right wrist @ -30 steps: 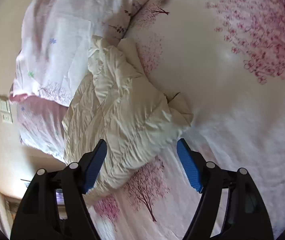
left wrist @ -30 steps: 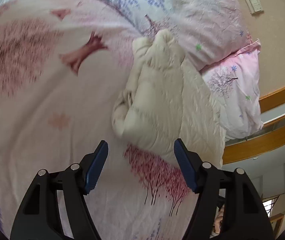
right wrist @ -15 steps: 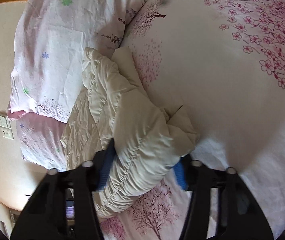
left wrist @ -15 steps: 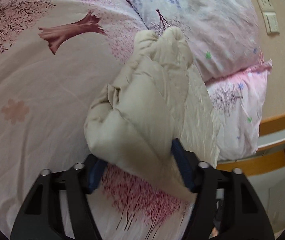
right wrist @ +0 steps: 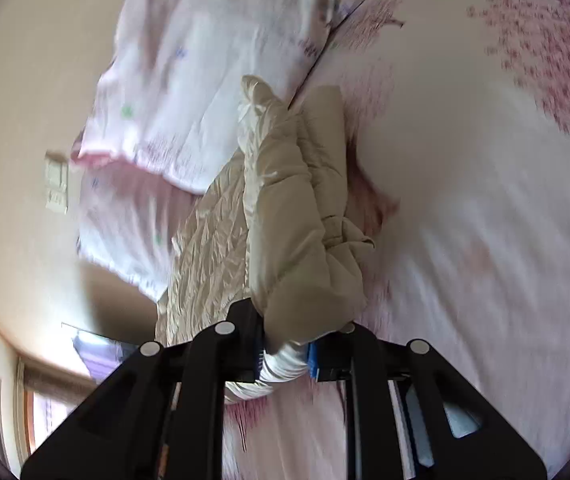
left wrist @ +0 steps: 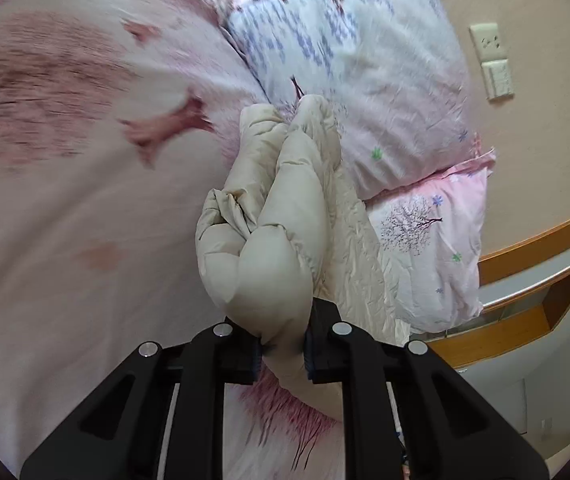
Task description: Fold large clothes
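Observation:
A cream puffy padded jacket (left wrist: 273, 240) lies bunched on the pink tree-print bed cover (left wrist: 65, 200), up against the pillows. My left gripper (left wrist: 283, 354) is shut on a thick fold at its near end. In the right wrist view the same jacket (right wrist: 297, 216) shows with its shiny crinkled lining (right wrist: 209, 252) to the left. My right gripper (right wrist: 285, 354) is shut on another bunched fold of it. Both held ends are lifted off the bed.
Two floral pillows (left wrist: 365, 64) (left wrist: 429, 240) lie at the head of the bed beside the jacket. A beige wall with a socket and switch (left wrist: 493, 64) is behind them. A wooden headboard ledge (left wrist: 533, 280) runs at the right. The bed cover (right wrist: 485, 200) spreads to the right.
Both grippers were open above the jacket, moved in and closed on its folds. They now lift the bunched ends; the view is blurred by motion.

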Demonstrator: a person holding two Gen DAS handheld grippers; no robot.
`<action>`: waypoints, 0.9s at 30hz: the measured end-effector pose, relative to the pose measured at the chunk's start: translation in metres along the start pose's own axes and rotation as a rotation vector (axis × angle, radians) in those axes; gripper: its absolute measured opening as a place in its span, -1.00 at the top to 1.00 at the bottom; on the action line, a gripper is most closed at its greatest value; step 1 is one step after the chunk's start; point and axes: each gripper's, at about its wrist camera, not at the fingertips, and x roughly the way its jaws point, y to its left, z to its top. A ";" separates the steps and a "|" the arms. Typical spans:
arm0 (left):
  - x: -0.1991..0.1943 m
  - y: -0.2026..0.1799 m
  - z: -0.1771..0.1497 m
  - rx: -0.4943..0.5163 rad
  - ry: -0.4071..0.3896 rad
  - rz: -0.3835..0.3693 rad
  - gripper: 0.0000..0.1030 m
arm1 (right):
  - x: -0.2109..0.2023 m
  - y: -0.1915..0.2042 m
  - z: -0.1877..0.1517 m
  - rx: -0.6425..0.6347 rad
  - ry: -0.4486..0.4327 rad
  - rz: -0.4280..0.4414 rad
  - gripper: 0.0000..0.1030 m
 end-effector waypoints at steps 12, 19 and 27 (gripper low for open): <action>-0.072 0.040 -0.023 -0.001 -0.043 0.030 0.67 | -0.019 0.014 -0.069 -0.232 0.044 -0.162 0.15; -0.063 0.048 -0.023 -0.015 -0.032 0.066 0.16 | -0.034 0.090 -0.091 -0.564 -0.273 -0.365 -0.13; -0.067 0.046 -0.031 0.005 -0.110 0.059 -0.06 | 0.074 0.180 -0.144 -0.891 -0.067 -0.291 0.48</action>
